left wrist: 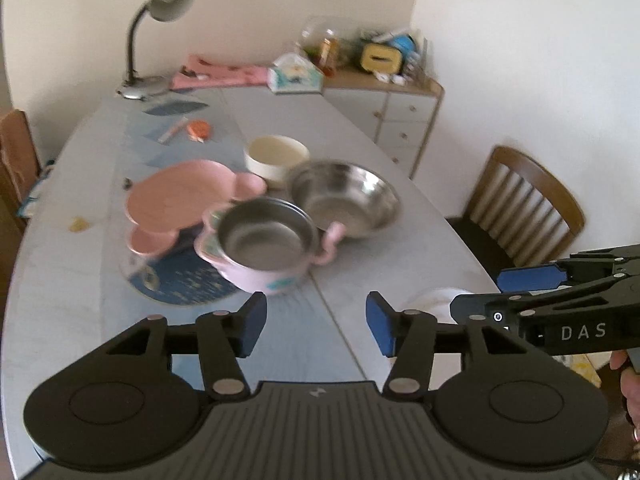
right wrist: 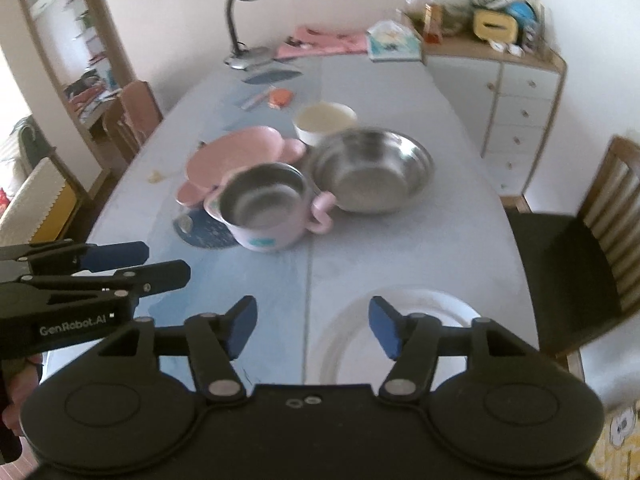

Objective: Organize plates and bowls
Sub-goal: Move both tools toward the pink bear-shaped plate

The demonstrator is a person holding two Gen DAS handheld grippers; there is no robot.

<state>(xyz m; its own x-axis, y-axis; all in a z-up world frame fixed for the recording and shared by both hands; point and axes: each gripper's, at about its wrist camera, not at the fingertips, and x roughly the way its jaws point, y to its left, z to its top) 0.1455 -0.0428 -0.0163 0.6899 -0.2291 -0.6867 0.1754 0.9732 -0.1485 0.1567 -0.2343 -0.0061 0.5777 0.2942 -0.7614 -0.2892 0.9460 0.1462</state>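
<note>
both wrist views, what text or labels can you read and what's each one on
"DAS": on the side of the right gripper, seen from the left wrist.
"GenRobot.AI": on the side of the left gripper, seen from the right wrist.
Print on the pink pot: too blurred to read.
Box and the cabinet clutter: too blurred to read.

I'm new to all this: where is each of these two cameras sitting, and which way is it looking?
Left wrist view: rides on the left gripper, looking down along its open jaws over the table; the right gripper and some fingers show at right.
Right wrist view: rides on the right gripper, over the white plate; the left gripper enters at left.
Both see the pink handled pot, steel bowl, pink plate and lamp.
</note>
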